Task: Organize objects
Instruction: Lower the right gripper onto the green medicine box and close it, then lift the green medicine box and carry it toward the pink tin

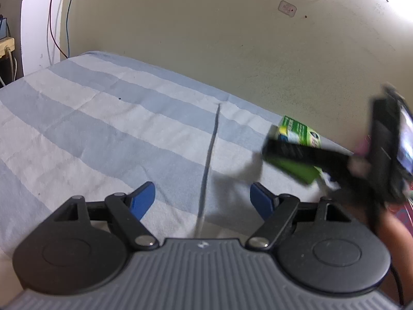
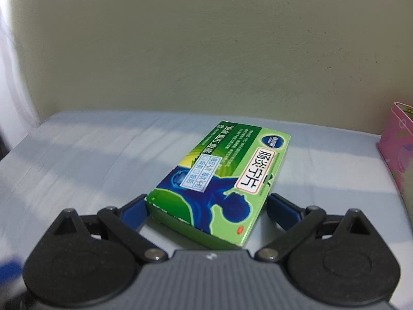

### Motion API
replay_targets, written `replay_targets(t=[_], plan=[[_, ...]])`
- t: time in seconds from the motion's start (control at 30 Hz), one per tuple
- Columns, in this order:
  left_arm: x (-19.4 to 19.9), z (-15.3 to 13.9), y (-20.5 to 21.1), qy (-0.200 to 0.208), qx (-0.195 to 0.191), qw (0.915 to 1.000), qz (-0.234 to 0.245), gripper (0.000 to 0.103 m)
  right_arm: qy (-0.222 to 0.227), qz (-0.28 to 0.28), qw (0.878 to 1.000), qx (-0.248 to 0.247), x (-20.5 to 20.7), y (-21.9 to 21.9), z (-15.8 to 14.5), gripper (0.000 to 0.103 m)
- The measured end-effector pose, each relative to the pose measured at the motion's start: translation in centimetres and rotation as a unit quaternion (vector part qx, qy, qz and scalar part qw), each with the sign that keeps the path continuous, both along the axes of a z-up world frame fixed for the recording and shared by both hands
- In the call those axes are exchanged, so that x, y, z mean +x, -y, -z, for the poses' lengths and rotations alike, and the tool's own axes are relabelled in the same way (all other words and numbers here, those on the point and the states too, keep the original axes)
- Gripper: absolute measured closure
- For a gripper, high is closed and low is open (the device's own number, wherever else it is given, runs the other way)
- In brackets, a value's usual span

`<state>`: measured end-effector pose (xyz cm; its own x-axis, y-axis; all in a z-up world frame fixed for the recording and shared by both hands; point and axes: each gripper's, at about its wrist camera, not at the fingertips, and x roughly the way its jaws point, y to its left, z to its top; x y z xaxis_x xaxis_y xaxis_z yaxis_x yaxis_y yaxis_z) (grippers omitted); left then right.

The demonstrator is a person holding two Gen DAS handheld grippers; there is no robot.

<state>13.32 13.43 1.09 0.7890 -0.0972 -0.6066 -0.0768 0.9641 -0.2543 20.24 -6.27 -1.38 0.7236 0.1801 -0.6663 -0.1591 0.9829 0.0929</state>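
A green and blue medicine box (image 2: pixel 219 180) with Chinese print is held flat between the blue pads of my right gripper (image 2: pixel 206 208), above the striped bedsheet (image 2: pixel 77 160). In the left wrist view the same box (image 1: pixel 296 152) shows at the right, gripped by the right gripper (image 1: pixel 304 152), blurred. My left gripper (image 1: pixel 202 199) is open and empty, low over the bedsheet (image 1: pixel 103 129), left of the box.
A cream wall (image 1: pixel 206 38) runs close behind the bed. A pink box (image 2: pixel 397 144) stands at the right edge of the bed. Cables and a power strip (image 1: pixel 6 47) are at the far left. A dark seam line (image 1: pixel 209 155) crosses the sheet.
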Motion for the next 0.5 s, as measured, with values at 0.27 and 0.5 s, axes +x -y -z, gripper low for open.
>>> replay_targets(t=[0.27, 0.5], plan=[[0.1, 0.3, 0.2, -0.002, 0.002, 1.0, 0.008, 0.021, 0.003, -0.078, 0.997, 0.004, -10.1, 4.1, 0.0, 0.003], [-0.2, 0.4, 1.3, 0.007, -0.007, 0.9983, 0.057, 0.02, 0.017, -0.086, 0.996, -0.007, -15.8, 7.1, -0.2, 0.003]])
